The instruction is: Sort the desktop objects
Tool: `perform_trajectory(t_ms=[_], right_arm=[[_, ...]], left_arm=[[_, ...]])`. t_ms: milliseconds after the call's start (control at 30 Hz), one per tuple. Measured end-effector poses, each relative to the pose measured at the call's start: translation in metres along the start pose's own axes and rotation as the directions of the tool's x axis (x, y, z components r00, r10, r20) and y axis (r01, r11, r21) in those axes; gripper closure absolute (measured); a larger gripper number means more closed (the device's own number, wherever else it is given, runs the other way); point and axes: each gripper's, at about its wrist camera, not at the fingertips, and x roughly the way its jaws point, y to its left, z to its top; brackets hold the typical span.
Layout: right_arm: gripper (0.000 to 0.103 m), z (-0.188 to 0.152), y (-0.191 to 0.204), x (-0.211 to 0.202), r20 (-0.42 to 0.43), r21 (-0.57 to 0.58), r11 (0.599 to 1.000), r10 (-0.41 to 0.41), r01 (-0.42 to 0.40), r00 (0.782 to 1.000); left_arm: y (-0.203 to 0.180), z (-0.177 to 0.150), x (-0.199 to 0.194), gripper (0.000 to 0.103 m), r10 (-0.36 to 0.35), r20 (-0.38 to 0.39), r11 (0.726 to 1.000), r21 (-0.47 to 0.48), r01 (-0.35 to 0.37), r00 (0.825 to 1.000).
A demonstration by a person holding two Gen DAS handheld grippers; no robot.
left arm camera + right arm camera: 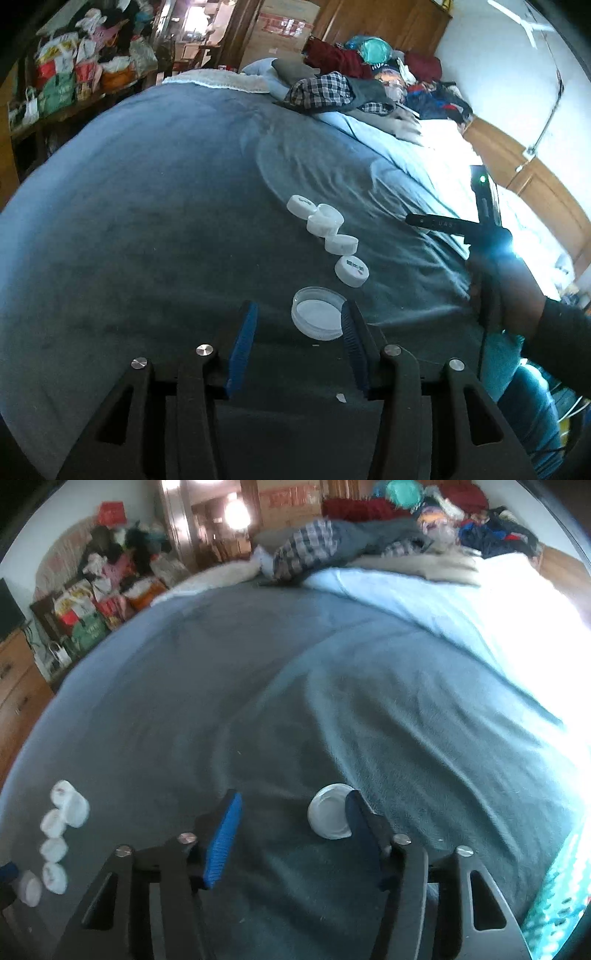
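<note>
Several small white bottle caps (331,229) lie in a row on the grey-blue blanket (166,221). A larger clear-rimmed lid (317,313) lies open side up at the near end of the row, against the inside of my left gripper's right finger. My left gripper (299,317) is open and holds nothing. In the right wrist view the cap row (59,834) sits at the far left. A separate white lid (330,816) lies beside my right gripper's right finger. My right gripper (293,808) is open and empty.
The blanket covers a bed. Piled clothes, a checked shirt (325,92) among them, lie at the far end. A cluttered shelf of bags (74,74) stands on the left. The right gripper and the hand holding it (491,266) show at the right of the left wrist view.
</note>
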Motion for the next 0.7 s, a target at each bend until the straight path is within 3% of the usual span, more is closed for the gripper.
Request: perform_trajectory(t_ms=[67,133,200,467,533,700], right_arm=[[0.085,-0.001,-0.002,0.0,-0.019,0.004,1.0,0.009,-0.009,1.0],[0.095,-0.003,-0.004,-0.007,-0.013,0.014,1.0,0.023,-0.023,1.0],[0.096,-0.008,-0.003,-0.019,-0.009,0.017,0.998,0.061,-0.061,0.998],[0.099,-0.022,0.021,-0.074,0.065,-0.018,0.98,0.197,-0.197,0.978],[0.099,-0.023,0.027,-0.083,0.07,-0.029,0.977,0.214,-0.213,0.974],[0.099,-0.026,0.035,-0.102,0.096,-0.062,0.975,0.22,-0.215,0.971]], left_arm=[[-0.005,-0.001,-0.002,0.052,-0.002,0.004,0.999,0.04,0.001,1.0],[-0.013,-0.001,-0.004,0.05,-0.001,0.012,0.996,0.085,0.0,1.0],[-0.019,-0.001,-0.002,0.044,0.011,0.011,0.992,0.128,-0.012,1.0],[-0.026,0.009,0.022,0.04,0.077,0.012,0.98,0.184,-0.078,0.997],[-0.027,0.006,0.037,0.04,0.091,-0.032,0.977,0.197,-0.083,0.995],[-0.029,0.006,0.043,0.039,0.109,-0.027,0.974,0.205,-0.101,0.994]])
